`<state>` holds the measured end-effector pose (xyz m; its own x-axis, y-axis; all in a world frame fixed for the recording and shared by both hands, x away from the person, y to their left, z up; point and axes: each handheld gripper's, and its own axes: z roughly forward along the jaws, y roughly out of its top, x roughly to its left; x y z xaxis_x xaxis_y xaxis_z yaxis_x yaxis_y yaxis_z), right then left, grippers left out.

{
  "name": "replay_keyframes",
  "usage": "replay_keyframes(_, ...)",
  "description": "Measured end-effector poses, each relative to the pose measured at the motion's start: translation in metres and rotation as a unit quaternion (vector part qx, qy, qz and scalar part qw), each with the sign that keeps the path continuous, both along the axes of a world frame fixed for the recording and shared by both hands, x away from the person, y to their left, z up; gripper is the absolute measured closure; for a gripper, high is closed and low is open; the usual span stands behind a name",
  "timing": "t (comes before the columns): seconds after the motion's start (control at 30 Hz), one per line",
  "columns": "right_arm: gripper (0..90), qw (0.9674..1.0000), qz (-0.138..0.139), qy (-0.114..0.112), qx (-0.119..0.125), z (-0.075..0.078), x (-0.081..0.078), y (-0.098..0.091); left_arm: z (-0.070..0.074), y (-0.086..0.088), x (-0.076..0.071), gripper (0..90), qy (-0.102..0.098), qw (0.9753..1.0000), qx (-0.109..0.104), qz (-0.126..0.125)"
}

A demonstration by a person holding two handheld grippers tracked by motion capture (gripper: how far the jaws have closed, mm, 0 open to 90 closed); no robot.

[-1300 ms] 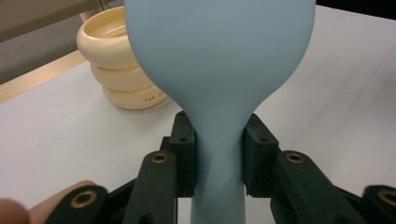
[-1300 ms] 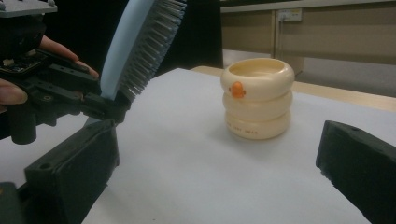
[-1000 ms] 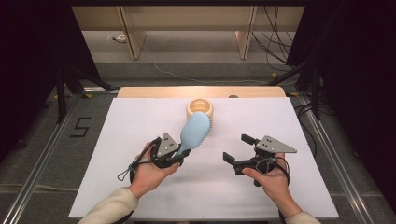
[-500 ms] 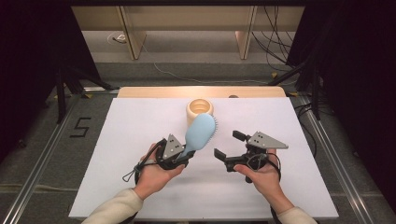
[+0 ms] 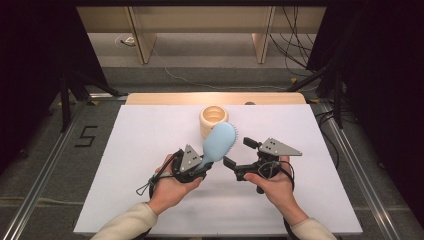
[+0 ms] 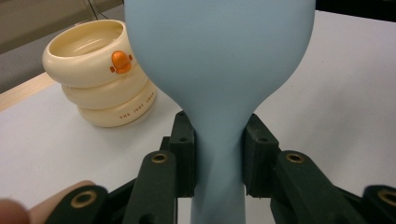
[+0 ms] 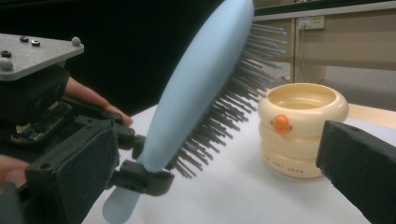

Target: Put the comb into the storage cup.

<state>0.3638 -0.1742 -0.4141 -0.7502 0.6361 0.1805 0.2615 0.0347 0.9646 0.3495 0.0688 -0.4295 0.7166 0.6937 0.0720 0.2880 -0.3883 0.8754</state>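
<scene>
Your left gripper [image 5: 200, 169] is clamped on the blue hairbrush [image 5: 219, 142] at its narrow neck, head raised over the table [image 5: 125, 150] near the cream cup [image 5: 214, 118]. Right gripper [image 5: 239, 156] is wide open and empty beside it. Risk: the neck tapers, so the brush may pivot or slip if you bump it; bristles could snag your right jaw.

The hairbrush [image 6: 219, 60] head is cut off at the left gripper view's top edge, bristles hidden.
</scene>
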Motion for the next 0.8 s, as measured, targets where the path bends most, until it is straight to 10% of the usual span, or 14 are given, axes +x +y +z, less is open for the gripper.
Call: replay_keyframes(0.8, 0.3, 0.9998, -0.008, 0.012, 0.017, 0.002, 0.01, 0.016, -0.002, -0.019, -0.004, 69.3, -0.007, 0.9999, 0.004, -0.008)
